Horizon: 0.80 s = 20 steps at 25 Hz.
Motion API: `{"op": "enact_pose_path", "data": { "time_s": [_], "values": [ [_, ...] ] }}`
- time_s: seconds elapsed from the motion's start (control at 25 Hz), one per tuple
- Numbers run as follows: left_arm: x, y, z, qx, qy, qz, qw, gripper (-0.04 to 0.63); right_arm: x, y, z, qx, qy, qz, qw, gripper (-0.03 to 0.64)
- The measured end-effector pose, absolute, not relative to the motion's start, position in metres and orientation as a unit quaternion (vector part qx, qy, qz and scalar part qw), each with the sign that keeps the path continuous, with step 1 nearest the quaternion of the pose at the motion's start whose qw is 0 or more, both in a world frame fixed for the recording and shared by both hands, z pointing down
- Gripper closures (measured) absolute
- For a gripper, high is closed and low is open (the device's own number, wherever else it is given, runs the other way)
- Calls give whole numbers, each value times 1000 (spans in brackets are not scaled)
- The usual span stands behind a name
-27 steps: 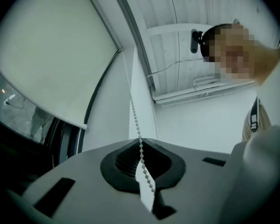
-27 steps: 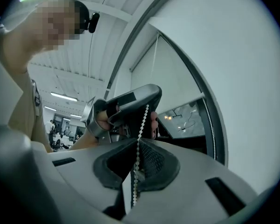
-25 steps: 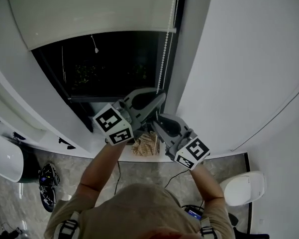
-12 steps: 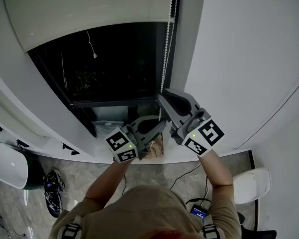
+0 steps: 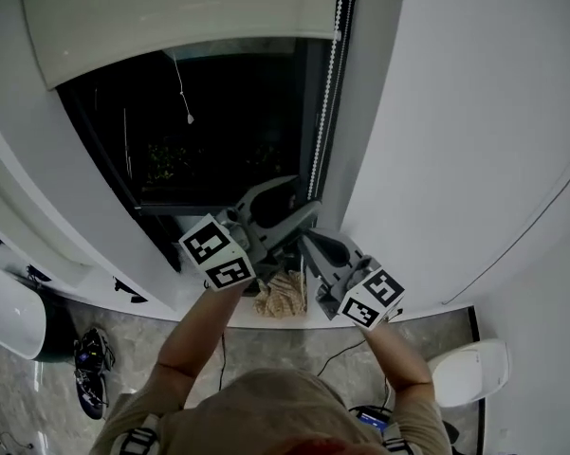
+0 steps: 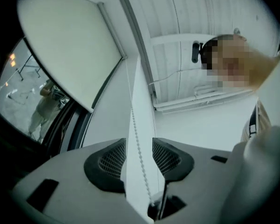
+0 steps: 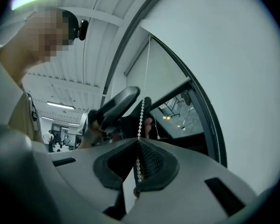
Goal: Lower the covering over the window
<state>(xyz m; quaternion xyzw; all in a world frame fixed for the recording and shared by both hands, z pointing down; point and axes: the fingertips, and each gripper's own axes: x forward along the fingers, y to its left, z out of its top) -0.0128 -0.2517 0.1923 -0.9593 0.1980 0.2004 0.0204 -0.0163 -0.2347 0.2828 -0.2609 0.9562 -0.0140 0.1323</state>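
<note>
"Cream fabric roller blind (image 5: 171,17): where is it sitting?"

"Rolled most of the way up. Its bottom rail is near the top of the dark window pane (image 5: 228,131), so nearly all the glass is bare. I'd say the lowering has most of its way to go."

"And the white beaded pull chain (image 5: 325,121)?"

"It hangs down the right edge of the window frame and into both tools. The right gripper (image 7: 137,141) has just closed, and its jaws are pinched together on the chain with beads caught between the mesh pads. The left gripper (image 6: 139,143), a little further up the chain, has just been opening. Its jaws stand wide apart and the chain runs through the gap, clear of both pads."

"So only one grip is holding. What could go wrong?"

"The beads are small and the pinch is thin, so a hard tug could let the chain slide through the right jaws. A pull out to the side, not along the chain, might jam it at the roller. And if this is the wrong run of the loop, the blind would rise, not drop. I can't tell which run it is."
</note>
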Motion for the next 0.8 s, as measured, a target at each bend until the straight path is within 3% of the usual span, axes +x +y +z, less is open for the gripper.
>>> {"op": "enact_pose_path", "data": {
  "time_s": [0.08, 0.12, 0.32, 0.44, 0.64, 0.8],
  "values": [
    [0, -251, 182, -964, 199, 174, 38, 459, -19, -223, 282, -259, 956, -3, 137, 603],
    [5, -248, 181, -966, 193, 169, 40, 561, -18, -219, 282, -260, 956, 3, 137, 603],
    [-1, -243, 190, -961, 210, 177, 45, 572, -4, -205, 284, -257, 959, 16, 119, 603],
    [-12, -242, 206, -958, 226, 172, 37, 572, 14, -185, 250, -268, 951, 40, 146, 503],
    [7, -228, 242, -967, 206, 149, 13, 572, 18, -206, 181, -289, 935, 117, 166, 499],
    [27, -212, 276, -974, 187, 127, -7, 572, 6, -225, 170, -286, 937, 109, 170, 500]
  ]
}}
